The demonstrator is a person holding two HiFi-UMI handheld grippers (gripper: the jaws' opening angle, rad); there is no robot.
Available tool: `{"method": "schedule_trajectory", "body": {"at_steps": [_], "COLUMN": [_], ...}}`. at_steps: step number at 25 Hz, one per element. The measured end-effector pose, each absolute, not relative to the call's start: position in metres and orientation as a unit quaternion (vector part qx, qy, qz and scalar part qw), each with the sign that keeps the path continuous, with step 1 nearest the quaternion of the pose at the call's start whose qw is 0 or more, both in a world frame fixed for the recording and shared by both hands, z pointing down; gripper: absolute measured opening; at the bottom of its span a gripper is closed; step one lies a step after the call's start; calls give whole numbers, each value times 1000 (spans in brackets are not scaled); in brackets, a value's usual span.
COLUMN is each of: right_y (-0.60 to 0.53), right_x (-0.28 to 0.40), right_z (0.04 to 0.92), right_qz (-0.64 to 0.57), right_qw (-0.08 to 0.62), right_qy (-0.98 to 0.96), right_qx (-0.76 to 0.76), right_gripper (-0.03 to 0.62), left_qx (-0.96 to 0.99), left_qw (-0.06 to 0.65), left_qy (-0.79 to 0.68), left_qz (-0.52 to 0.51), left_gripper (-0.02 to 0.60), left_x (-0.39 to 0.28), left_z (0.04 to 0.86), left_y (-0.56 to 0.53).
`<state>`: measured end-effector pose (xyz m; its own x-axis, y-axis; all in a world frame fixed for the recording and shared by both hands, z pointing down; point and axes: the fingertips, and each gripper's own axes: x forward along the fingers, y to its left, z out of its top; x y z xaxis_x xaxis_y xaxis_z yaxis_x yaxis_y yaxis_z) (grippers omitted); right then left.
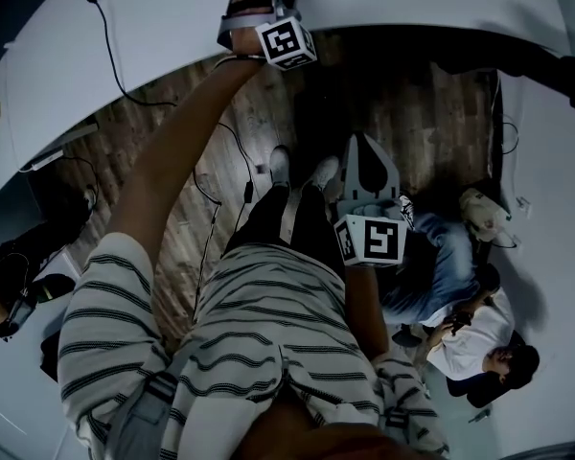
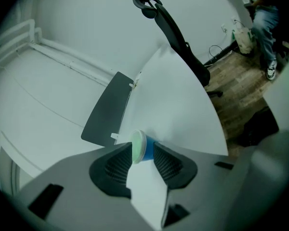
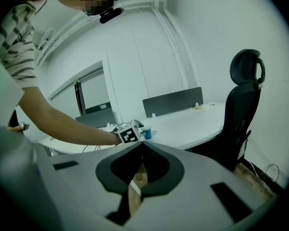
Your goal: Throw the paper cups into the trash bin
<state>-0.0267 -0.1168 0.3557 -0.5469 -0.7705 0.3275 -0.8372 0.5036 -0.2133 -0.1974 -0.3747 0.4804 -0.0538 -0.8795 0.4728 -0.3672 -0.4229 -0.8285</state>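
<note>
Cup (image 2: 143,148) on the bench (image 2: 183,100), inside the left gripper (image 2: 143,146).
It is blue with a pale rim and sits between the tips of the wide-open fingers (image 2: 116,163). Right gripper (image 3: 142,146) hangs over the wooden floor (image 1: 412,94), its fingers (image 3: 159,167) closed together, holding nothing.

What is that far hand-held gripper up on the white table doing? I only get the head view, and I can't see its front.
Observer: The left gripper view shows the left hand-held gripper with its jaws apart and a blue paper cup between them, on the white table.
Operator: Ooh! Is the other one holding a cup too?
Observer: No. The right gripper view shows the right hand-held gripper shut, with nothing between its jaws.
</note>
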Motion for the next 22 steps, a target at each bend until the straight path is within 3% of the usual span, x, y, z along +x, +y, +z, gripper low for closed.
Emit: {"method": "schedule_trajectory", "body": {"at_steps": [14,22], "right_y": [-120,-121], "right_x": [-15,-14], "right_z": [367,368], "right_qz": [188,193], "right_qw": [101,101], "right_qy": [-852,-849], "right_qx": [477,481], "right_gripper": [11,11], "left_qx": [-621,-625], "left_qw": [249,244], "left_qy": [454,442], "left_qz": [-588,-595], "left_gripper": [127,55], "left_x": [-204,-204], "left_z": [501,500], "left_y": [-400,-405]}}
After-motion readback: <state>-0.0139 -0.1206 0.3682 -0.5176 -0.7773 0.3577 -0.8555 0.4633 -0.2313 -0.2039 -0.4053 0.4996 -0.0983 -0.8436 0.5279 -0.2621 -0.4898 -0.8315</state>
